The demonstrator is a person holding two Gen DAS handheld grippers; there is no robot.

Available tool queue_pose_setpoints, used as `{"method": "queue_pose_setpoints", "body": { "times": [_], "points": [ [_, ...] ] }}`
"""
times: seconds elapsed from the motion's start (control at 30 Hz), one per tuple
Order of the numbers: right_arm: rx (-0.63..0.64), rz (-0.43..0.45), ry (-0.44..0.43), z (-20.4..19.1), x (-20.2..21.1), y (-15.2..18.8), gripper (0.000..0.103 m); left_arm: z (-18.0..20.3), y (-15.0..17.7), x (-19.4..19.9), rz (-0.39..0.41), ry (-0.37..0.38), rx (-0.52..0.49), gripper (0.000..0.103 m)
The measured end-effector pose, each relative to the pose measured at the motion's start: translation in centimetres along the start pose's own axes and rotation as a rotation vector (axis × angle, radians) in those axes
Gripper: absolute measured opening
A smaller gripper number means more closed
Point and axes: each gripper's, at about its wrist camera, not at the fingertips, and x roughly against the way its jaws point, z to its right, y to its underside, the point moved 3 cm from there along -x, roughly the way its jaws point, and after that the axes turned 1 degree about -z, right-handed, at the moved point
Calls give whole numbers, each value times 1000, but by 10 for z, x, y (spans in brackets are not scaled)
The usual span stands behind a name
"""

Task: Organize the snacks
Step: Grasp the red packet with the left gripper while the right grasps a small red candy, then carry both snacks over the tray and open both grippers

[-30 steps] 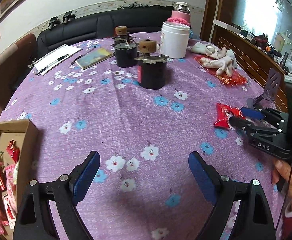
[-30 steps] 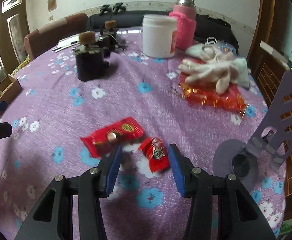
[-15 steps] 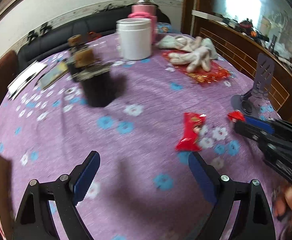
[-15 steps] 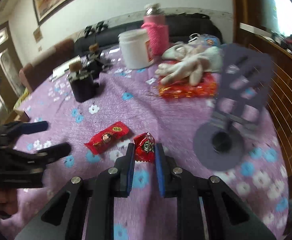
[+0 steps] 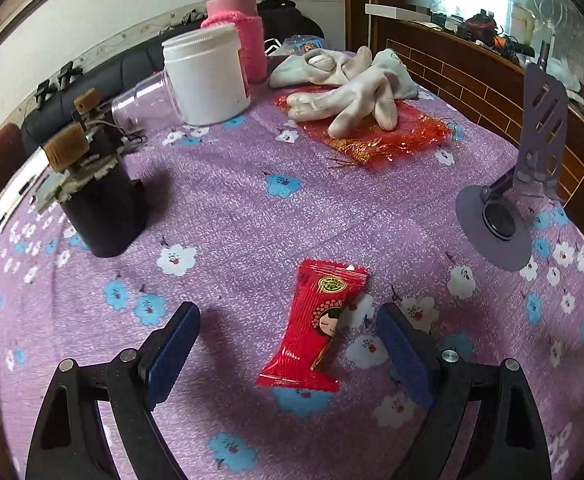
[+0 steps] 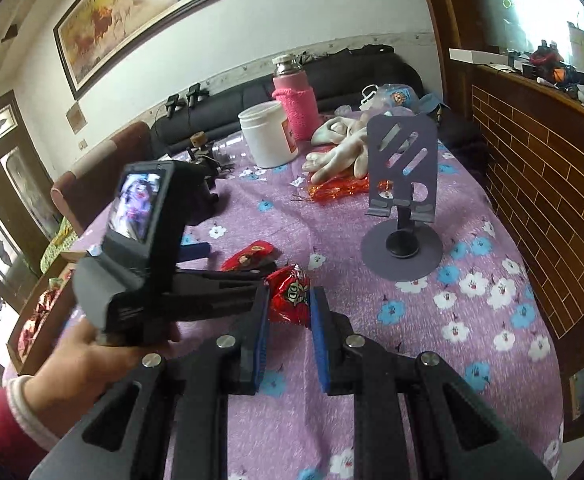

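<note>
On the purple flowered desk (image 5: 232,200), a long red snack packet (image 5: 316,320) lies flat between the spread, released fingers of the left gripper (image 5: 288,344). Above the cloth, the right gripper (image 6: 290,320) clenches a small red snack packet (image 6: 290,294).

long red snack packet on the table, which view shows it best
Left wrist view: the long red snack packet lies flat and whole between the open left tongs. In the right wrist view it is small and partly hidden behind the left tool.
</note>
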Motion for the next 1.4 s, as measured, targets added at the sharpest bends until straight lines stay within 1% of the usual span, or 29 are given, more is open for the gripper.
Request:
{"method": "queue_pose_setpoints", "body": {
  "times": [0.07, 0.1, 0.13, 0.17, 0.2, 0.23, 0.37, 0.5, 0.77, 1.0, 1.1, 1.2, 1.4],
  "points": [
    [-1, 6, 1, -1, 5, 3, 19, -1, -1, -2, -3, 37, 18, 85],
    [-5, 7, -4, -2, 7, 4, 19, -1, -2, -1, 1, 52, 23, 76],
    [-10, 9, -7, -2, 8, 5, 19, 0, -3, 1, 9, 51, 16, 60],
    [-12, 10, -7, -3, 9, 7, 19, 0, -4, 2, 10, 57, 13, 52],
    [-15, 10, -11, -4, 9, 8, 19, 1, -4, 3, 8, 58, 9, 33],
    [-20, 10, -16, -4, 9, 9, 19, 2, -4, 4, 3, 69, 5, 26],
    [-20, 11, -24, -10, 12, 12, 19, 0, 2, 8, 5, 66, -5, 23],
    [-11, 16, -32, -19, 17, 13, 19, -11, 16, 22, 22, 34, 11, 18],
    [12, 15, -64, -46, 20, 21, 19, -51, 44, 63, 65, -27, 78, 19],
    [59, 11, -101, -82, 21, 25, 19, -90, 68, 107, 115, -75, 139, 19],
    [81, 6, -119, -100, 21, 27, 19, -106, 80, 123, 132, -80, 172, 19],
    [106, 0, -140, -120, 22, 30, 19, -124, 92, 135, 143, -97, 206, 19],
    [155, -12, -161, -154, 21, 37, 19, -145, 110, 153, 157, -109, 248, 19]
  ]
}}
